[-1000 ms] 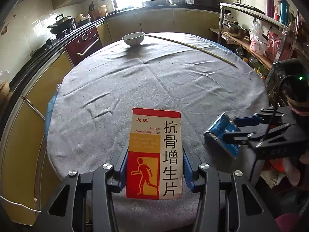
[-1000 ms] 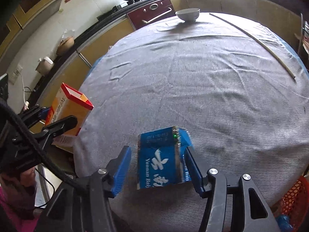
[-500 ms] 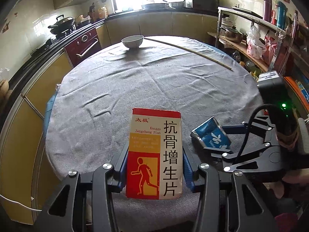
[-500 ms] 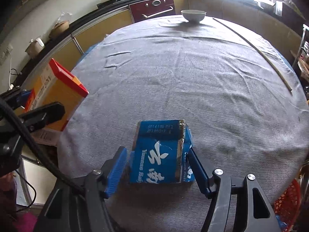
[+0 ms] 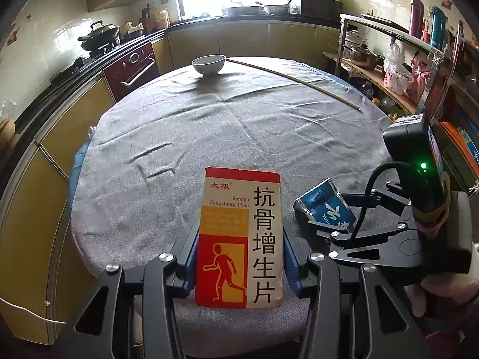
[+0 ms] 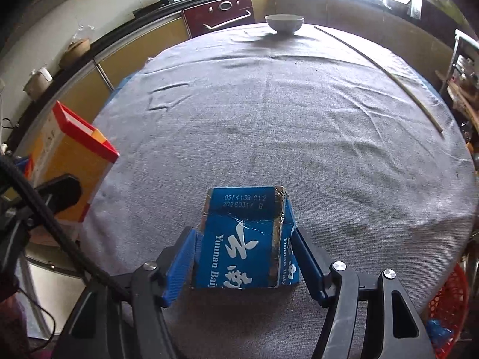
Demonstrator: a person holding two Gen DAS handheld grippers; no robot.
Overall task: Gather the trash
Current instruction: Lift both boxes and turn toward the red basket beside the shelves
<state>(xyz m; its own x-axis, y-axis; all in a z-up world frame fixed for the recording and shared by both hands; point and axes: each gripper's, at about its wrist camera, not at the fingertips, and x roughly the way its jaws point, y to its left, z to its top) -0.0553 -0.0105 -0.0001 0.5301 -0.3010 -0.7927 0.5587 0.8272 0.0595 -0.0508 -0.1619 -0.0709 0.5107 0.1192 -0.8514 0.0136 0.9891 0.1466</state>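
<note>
Left wrist view shows the left tongs clamped on the tall red-and-white cardboard medicine box, pads pressing both its sides, over the near edge of the round grey-clothed bench. Only the right wrist view shows the red mesh basket, past the bench's near-right edge. There the crumpled blue carton sits between the right tongs, jaws spread, small gaps either side, carton lying on the bench.
</note>
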